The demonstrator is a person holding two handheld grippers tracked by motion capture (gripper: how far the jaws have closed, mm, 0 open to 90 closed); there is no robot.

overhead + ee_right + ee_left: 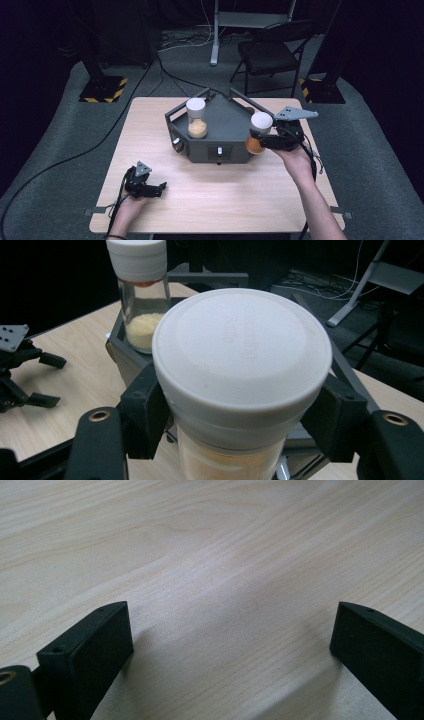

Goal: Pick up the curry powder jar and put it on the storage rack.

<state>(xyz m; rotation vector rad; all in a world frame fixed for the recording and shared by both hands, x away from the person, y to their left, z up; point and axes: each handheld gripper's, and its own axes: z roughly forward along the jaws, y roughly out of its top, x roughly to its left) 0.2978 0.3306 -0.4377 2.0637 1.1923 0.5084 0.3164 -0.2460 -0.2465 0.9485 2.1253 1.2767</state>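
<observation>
The left gripper point(161, 189) is resting low on the table point(150, 130) at the near left, its jaws standing wide apart with nothing between them; in its own view there is bare wood between the jaws. Right of it and farther off, a grey tray point(220, 131) is sitting at the table's middle, and a jar point(196, 118) with a white lid and pale yellow grains is standing upright in its left part. At the tray's right near corner the right gripper point(257, 141) is gripping a second jar point(258, 132) just under its white lid point(242, 355), tilted, with orange contents showing below.

The step in hand looks like carrying this jar to or from the tray; which, I cannot tell. To do it well, the grip should be staying firm under the lid, the jar coming upright, and its base clearing the tray's rail before going down.
</observation>
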